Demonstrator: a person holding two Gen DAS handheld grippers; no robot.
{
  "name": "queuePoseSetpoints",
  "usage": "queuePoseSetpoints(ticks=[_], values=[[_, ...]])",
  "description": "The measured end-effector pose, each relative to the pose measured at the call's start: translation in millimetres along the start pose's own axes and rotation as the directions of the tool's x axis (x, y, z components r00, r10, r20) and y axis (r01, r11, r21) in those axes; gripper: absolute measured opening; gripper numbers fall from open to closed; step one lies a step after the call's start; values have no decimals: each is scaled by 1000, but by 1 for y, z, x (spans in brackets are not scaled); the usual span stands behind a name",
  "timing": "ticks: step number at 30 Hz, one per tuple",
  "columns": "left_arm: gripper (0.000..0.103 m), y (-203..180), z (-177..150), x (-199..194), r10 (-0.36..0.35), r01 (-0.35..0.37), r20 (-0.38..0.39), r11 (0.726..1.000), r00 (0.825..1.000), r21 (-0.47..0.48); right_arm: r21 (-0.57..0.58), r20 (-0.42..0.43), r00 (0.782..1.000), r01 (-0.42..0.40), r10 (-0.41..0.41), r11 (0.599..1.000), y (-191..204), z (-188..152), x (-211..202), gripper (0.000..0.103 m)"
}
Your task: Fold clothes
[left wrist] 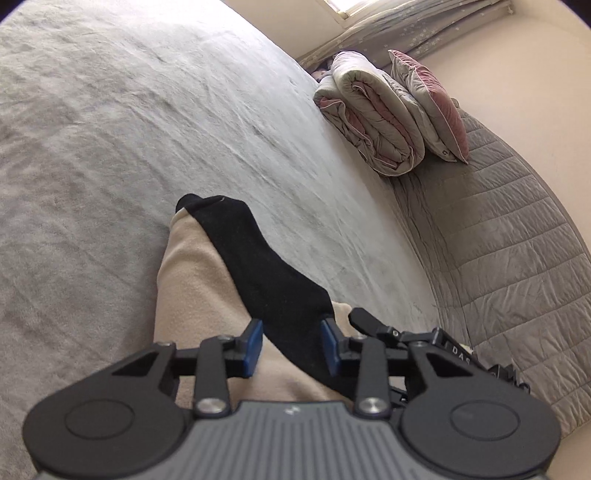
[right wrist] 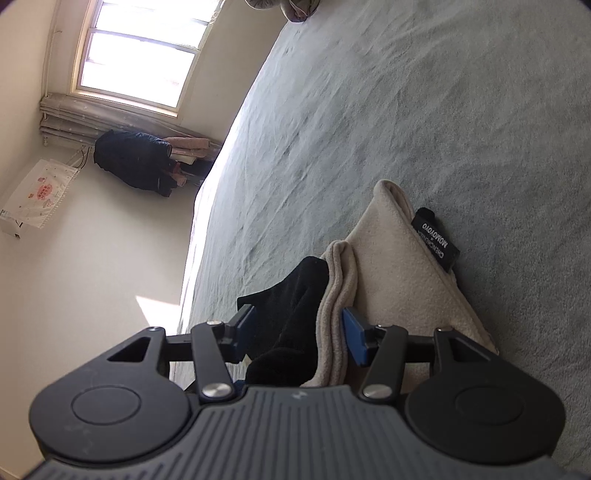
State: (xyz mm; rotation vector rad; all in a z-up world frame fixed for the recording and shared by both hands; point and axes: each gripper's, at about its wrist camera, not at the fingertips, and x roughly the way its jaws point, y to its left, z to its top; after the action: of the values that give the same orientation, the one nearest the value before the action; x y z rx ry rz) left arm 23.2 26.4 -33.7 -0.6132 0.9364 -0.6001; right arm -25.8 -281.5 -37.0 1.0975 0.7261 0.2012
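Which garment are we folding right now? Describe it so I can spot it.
On the wide grey bedspread, nearest the grippers, lies a beige fleece garment with black panels. A black woven label at its edge marks it out.

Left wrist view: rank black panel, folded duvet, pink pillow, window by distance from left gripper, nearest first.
1. Black panel of the beige garment: between the fingers of the left gripper.
2. Folded duvet: upper right, on the bed.
3. Pink pillow: leaning just behind the duvet.
4. Window: top edge, farthest.
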Motion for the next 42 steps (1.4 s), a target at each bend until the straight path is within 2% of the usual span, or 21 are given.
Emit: queuePoseSetpoints(ticks=[3,4,6,8,10,11,12,14,17,20,24,30,35,39,42], values=[[34,-2,-14,10,-9,10,-14,997,1000,80,-57,21,999,27,-26,998,5,-6,8,56],[34,-3,-18,13,-10,11,-13,994,1000,108,-76,29,999,37,-34,996,6,-8,11,52],[34,-5,-26,13,-6,3,17,986,1000,166,-110,47,998,48,-43,993,8,-11,14,29],[36,-5,-30,11,-12,3,46,981,999,194,-138,69,997,45,-36,989,8,-14,12,27],[40,-3,-31,3,-25,9,94,986,995,167,-158,86,996,33,-19,987,8,-15,9,25],[47,-2,-31,-2,-24,4,129,988,991,156,-160,92,996,14,0,987,7,-14,6,24],[55,-4,-33,-7,-12,-17,179,988,984,156,-161,99,995,-5,21,987,7,-12,2,24],[62,-7,-35,-16,6,-52,270,985,963,163,-161,110,992,-41,59,986,7,-7,-6,24],[62,-8,-34,-16,4,-63,311,981,950,182,-162,123,988,-73,94,984,5,-1,-16,23],[62,-10,-36,-10,18,-89,309,972,951,218,-151,127,986,-84,103,985,6,6,-11,23],[62,-20,-46,-4,-6,-91,313,951,950,295,-133,138,986,-72,91,989,-2,12,-11,23],[62,-33,-56,8,-35,-78,274,917,961,390,-111,157,985,-60,77,992,-15,18,-18,23],[62,-38,-63,17,-36,-75,249,903,968,424,-99,157,987,-28,43,995,-27,19,-20,23],[62,-41,-71,26,-25,-92,238,879,971,468,-181,206,978,34,4,983,-16,12,-24,25],[62,-45,-82,31,-12,-125,247,836,969,534,-246,249,968,86,-23,965,-7,6,-29,30]])
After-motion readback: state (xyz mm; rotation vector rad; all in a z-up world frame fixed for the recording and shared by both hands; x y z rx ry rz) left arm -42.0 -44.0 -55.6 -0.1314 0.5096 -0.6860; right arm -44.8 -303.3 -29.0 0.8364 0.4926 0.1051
